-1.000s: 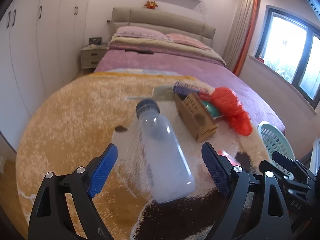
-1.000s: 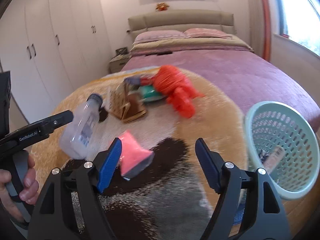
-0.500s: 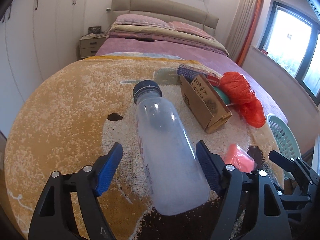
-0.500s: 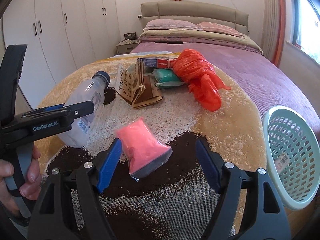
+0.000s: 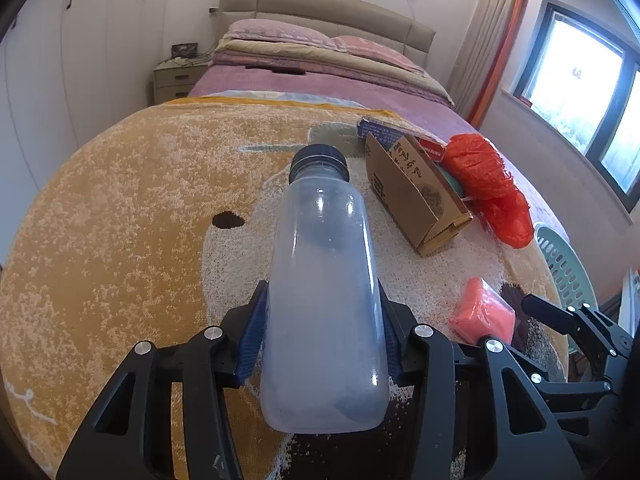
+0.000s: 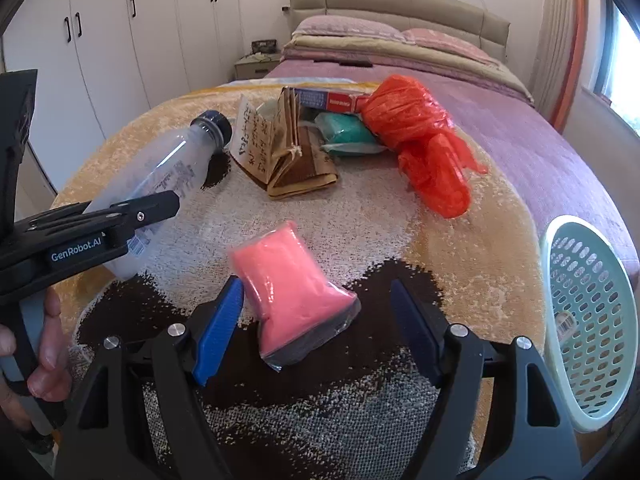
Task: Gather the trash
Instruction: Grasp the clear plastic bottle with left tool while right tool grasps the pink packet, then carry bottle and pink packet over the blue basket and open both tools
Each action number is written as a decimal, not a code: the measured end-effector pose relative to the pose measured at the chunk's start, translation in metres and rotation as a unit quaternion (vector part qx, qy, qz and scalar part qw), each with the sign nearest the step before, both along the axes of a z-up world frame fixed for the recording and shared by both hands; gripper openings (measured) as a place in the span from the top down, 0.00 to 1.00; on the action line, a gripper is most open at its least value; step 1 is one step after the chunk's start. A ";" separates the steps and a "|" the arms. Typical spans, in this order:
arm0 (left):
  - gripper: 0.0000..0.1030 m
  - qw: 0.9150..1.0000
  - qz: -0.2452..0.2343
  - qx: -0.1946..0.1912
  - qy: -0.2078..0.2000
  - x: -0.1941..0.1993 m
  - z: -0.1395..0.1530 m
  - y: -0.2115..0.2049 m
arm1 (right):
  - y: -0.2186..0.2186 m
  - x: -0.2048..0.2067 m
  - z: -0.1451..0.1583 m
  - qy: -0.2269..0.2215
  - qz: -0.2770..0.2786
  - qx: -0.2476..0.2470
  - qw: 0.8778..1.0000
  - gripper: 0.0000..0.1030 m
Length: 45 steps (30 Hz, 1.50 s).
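**Bottle Caught in the Left Claw**

The left claw (image 5: 324,332) has just been closing, and its blue pads now press on both sides of a plastic bottle (image 5: 324,300). The bottle is see-through and cloudy, smooth and round, with a dark ridged cap (image 5: 319,162). In the left view its long side runs from 6 o'clock up to 12 o'clock, with the cap pointing away from the claw toward the bed (image 5: 320,76). The bottle lies on a fuzzy blanket (image 5: 120,208) that is orange, white and dark brown.

The right claw (image 6: 316,320) is spread wide. A soft pink packet (image 6: 288,284) in shiny clear wrap lies between its blue pads. The left pad is just beside the packet; I cannot tell if it touches. The right pad is apart from it. The packet's long side runs from 11 o'clock down to 5 o'clock.

At 12 o'clock from the packet sits a folded brown paper bag (image 6: 280,148) with writing on it. At 1 o'clock is a crinkly red plastic bag (image 6: 420,136), and between these two a green packet (image 6: 348,132). A thin blue and red box (image 6: 332,100) lies behind them. At 3 o'clock is a pale green basket (image 6: 592,320) full of holes, with a small wrapper inside. A hand (image 6: 40,344) holds the left claw's handle.
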<state>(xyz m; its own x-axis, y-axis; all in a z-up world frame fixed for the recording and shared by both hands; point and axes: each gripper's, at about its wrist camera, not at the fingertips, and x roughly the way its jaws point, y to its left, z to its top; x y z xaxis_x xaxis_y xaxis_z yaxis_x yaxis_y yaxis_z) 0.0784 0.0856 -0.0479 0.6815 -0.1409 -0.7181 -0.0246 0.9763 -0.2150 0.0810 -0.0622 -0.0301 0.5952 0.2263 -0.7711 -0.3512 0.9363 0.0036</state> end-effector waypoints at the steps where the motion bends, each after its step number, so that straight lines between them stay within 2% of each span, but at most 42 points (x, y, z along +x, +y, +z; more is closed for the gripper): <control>1: 0.55 1.000 0.000 -0.001 -0.001 -0.001 0.000 0.000 | 0.002 0.001 0.000 -0.001 0.000 -0.005 1.000 0.30; 7: 0.55 1.000 0.000 -0.008 -0.003 -0.001 0.000 0.002 | 0.014 0.003 -0.003 -0.002 0.015 -0.025 1.000 0.31; 9: 0.55 1.000 0.001 -0.010 -0.003 -0.002 0.000 0.003 | 0.016 0.003 -0.004 -0.004 0.021 -0.026 0.999 0.46; 16: 0.55 1.000 0.002 -0.016 -0.006 -0.003 0.001 0.004 | 0.014 -0.004 0.002 -0.022 0.028 -0.017 0.999 0.49; 22: 0.56 0.999 0.004 -0.024 -0.033 -0.014 0.011 0.008 | 0.000 -0.009 0.009 -0.029 0.013 -0.001 0.999 0.50; 34: 0.56 0.995 -0.031 -0.026 -0.088 -0.030 0.051 -0.017 | -0.060 -0.019 0.051 -0.075 -0.057 0.033 0.995 0.50; 45: 0.56 0.985 -0.123 -0.030 -0.114 -0.015 0.076 -0.096 | -0.137 -0.025 0.073 -0.100 -0.141 0.034 0.984 0.50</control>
<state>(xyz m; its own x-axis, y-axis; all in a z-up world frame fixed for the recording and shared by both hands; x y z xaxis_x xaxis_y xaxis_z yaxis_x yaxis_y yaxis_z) 0.0633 -0.0108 0.0283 0.7642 -0.3594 -0.5356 0.2667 0.9321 -0.2450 0.0559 -0.1990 0.0426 0.7800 0.0764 -0.6211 -0.0767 0.9967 0.0262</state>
